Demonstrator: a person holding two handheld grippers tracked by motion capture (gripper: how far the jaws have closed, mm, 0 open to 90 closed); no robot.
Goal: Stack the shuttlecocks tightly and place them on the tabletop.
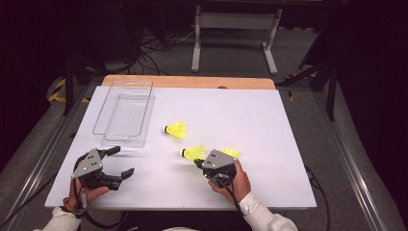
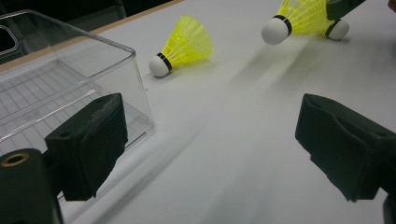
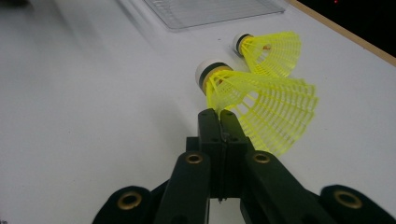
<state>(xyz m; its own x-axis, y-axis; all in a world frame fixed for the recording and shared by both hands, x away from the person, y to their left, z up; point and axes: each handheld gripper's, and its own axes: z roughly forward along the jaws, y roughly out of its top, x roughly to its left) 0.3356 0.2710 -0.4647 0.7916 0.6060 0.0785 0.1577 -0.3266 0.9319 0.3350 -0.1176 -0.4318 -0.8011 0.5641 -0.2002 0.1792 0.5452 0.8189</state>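
**Right gripper clamped on a yellow shuttlecock's skirt**

In our right gripper view, the right gripper (image 3: pixel 219 116) has its jaws pressed together on the mesh skirt of a yellow plastic shuttlecock with a white cork tip (image 3: pixel 252 105). From above we also see a third shuttlecock (image 1: pixel 231 152) just behind that gripper. The left gripper (image 1: pixel 120 162) stands with jaws wide apart, nothing between them, beside the clear plastic rectangular box (image 1: pixel 126 115), which holds nothing. Another yellow shuttlecock (image 1: pixel 176 129) lies ahead, between gripper and box.

Your right gripper (image 3: pixel 219 119) is black, with brass-coloured rivets; the shuttlecock (image 3: pixel 254 112) at its tips is neon yellow mesh, white cork, black band. Beyond it, a matching second shuttlecock (image 3: pixel 271 53). Near your black left gripper (image 2: pixel 210 140): clear box (image 2: pixel 70 84), white table (image 1: pixel 269 125).
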